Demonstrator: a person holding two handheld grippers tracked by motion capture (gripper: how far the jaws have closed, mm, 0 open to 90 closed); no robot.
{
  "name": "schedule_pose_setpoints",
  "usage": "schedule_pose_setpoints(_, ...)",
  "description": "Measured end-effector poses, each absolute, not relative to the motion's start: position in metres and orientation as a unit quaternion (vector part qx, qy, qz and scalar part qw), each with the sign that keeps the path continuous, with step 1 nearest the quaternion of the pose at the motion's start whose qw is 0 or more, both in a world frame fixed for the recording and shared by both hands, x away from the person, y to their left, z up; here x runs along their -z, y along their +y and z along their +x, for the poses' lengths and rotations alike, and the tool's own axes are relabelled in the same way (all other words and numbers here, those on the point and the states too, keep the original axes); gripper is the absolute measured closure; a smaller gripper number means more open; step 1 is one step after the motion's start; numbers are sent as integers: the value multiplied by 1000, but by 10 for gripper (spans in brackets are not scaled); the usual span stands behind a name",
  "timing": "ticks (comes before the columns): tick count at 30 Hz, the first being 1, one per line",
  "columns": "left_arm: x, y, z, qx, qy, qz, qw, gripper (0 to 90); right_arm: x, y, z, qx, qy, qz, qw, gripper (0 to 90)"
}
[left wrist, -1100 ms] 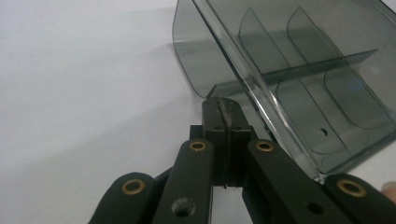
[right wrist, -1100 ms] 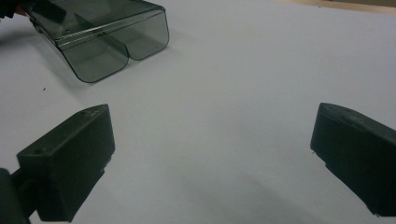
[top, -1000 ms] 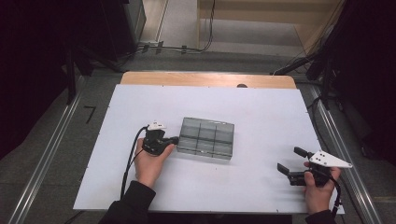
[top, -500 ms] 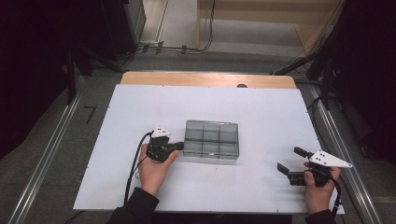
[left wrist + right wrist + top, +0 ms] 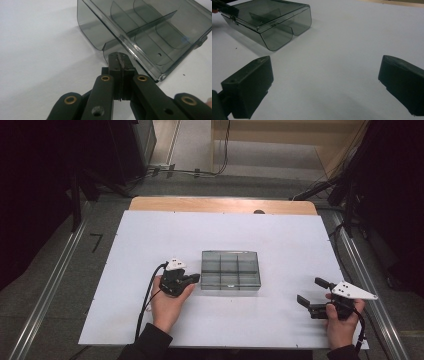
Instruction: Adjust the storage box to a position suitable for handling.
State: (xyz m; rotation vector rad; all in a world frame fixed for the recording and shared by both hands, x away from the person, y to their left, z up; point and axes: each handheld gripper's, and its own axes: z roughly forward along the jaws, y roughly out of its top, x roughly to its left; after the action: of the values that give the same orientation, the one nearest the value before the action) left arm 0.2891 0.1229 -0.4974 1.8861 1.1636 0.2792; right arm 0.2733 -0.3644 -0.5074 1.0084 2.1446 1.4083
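Observation:
A smoky clear plastic compartment box with its lid closed lies on the white table top near the middle. My left gripper is shut, its tips against the box's left side. In the left gripper view the two jaws are pressed together at the box rim, left gripper; whether a thin lip is pinched I cannot tell. My right gripper stands open near the table's front right, apart from the box. Between the wide jaws of the right gripper is only bare table, with the box farther off at upper left.
A wooden table edge runs along the far side of the white sheet. The left gripper's black cable trails back beside the person's left hand. Dark equipment and floor rails surround the table.
The box has slid a little to the right and turned square to the table. The left hand and its shut gripper moved right with it. The right gripper has stayed where it was.

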Motion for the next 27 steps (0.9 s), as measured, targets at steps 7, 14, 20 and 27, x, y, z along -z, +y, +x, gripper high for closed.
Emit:
schedule_pose_setpoints(7, 486, 137, 277, -145, 460, 744, 462, 622, 507, -364, 273, -501, 763, 360, 191, 0)
schedule_pose_setpoints(14, 474, 168, 260, -175, 449, 720, 499, 327, 507, -364, 274, -499, 765, 359, 190, 0)
schedule_pose_setpoints(20, 469, 193, 246, -184, 437, 709, 522, 175, 507, -366, 278, -500, 769, 362, 165, 0)
schedule_pose_setpoints(27, 472, 219, 237, -186, 430, 702, 537, 0, 504, -367, 281, -497, 777, 360, 141, 0)
